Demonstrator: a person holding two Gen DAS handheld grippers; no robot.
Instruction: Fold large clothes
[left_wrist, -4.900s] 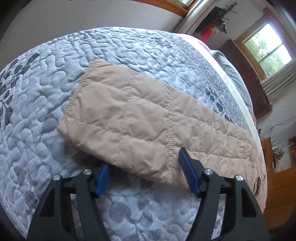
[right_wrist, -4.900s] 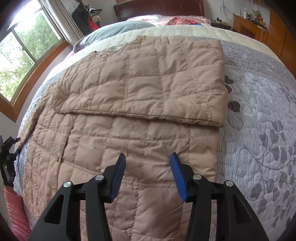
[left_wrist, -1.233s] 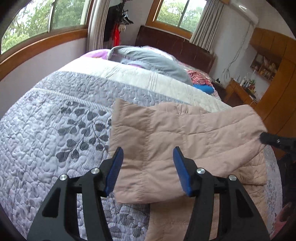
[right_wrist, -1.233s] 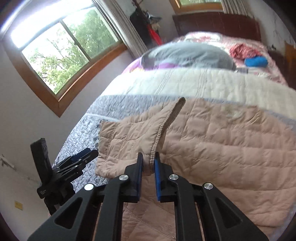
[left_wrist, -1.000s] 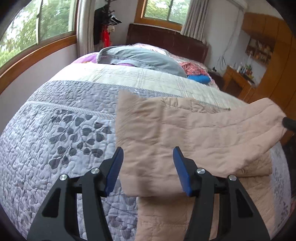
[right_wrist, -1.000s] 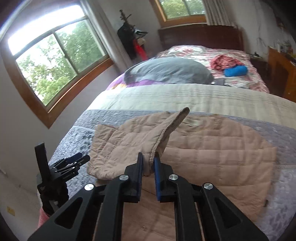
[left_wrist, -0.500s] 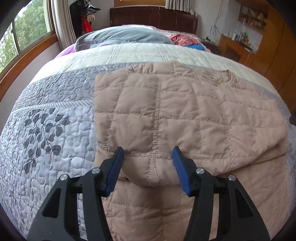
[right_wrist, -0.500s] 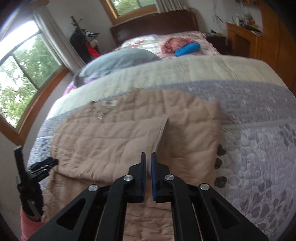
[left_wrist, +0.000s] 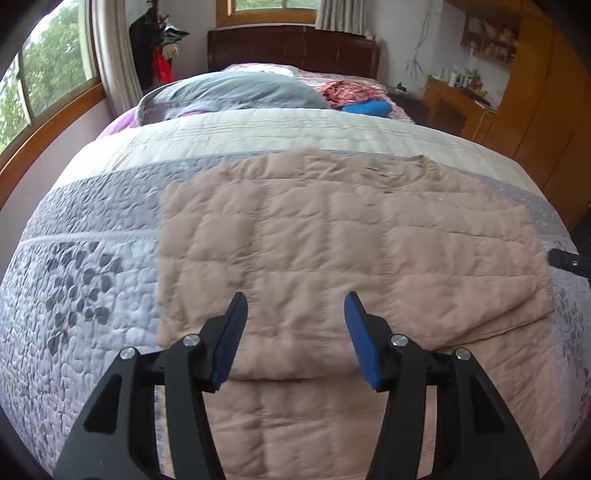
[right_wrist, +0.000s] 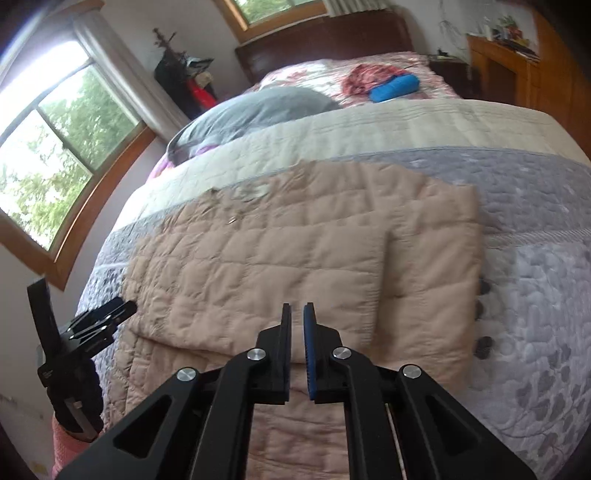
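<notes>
A quilted tan jacket (left_wrist: 332, 240) lies spread on the bed (left_wrist: 74, 295), one sleeve (right_wrist: 258, 273) laid flat across its body, as a person works through folding it with a hand-held tool in each hand. The left tool (left_wrist: 293, 332) hovers over the near edge of the folded sleeve with its blue pads apart and nothing between them. The right tool (right_wrist: 297, 332) has its jaws nearly together, a thin gap showing between the pads and no cloth visibly caught in it; it sits just above the sleeve's cuff end.

The sleeve-in step appears done on this side. The next move likely calls for smoothing the layer, then taking hold of the hem or the other edge to fold the body over itself, which needs both tools gripping corners at once so the panel travels evenly.

The jacket is puffy, stitched in square channels, matte and soft, with a slightly rumpled collar area (left_wrist: 391, 173) toward the pillows. The bedspread beneath is grey-lilac, densely quilted in pebble stitching with dark leaf motifs (left_wrist: 81, 280), giving a grippy, padded base.
</notes>
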